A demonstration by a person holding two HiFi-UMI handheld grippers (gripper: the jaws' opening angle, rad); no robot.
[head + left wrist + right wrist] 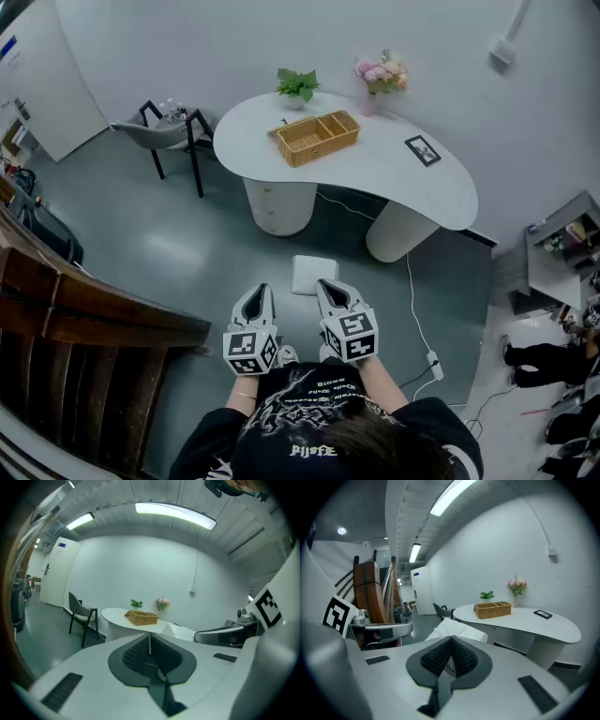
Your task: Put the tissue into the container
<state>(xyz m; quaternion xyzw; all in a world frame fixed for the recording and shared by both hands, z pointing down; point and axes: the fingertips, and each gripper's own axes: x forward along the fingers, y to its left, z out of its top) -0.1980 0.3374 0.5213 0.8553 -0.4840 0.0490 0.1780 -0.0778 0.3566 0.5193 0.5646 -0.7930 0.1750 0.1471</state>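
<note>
Tissue (307, 272) projects forward, flat, from right tool (326, 283).

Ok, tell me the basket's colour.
The wicker basket is golden tan; head view shows it best.

- White kidney-shaped table top (412, 178): smooth, matt, faint sheen.
- Tan woven wicker container (316, 137): rough, open weave, dull.
- White tissue pack (457, 632): soft wrapper, slightly creased, light gloss; paper or plastic unclear.
- Left gripper (258, 292), right gripper (328, 286): white matt plastic shells.
- Dark pads (464, 656): ribbed, rubbery, non-reflective.
- Grey-green floor (169, 248): smooth, semi-gloss, shows pale light patches.
- Dark brown wooden railing (84, 314): polished, grain visible.
- Black-framed chair (173, 131): thin metal-looking legs, matt grey seat.
</note>
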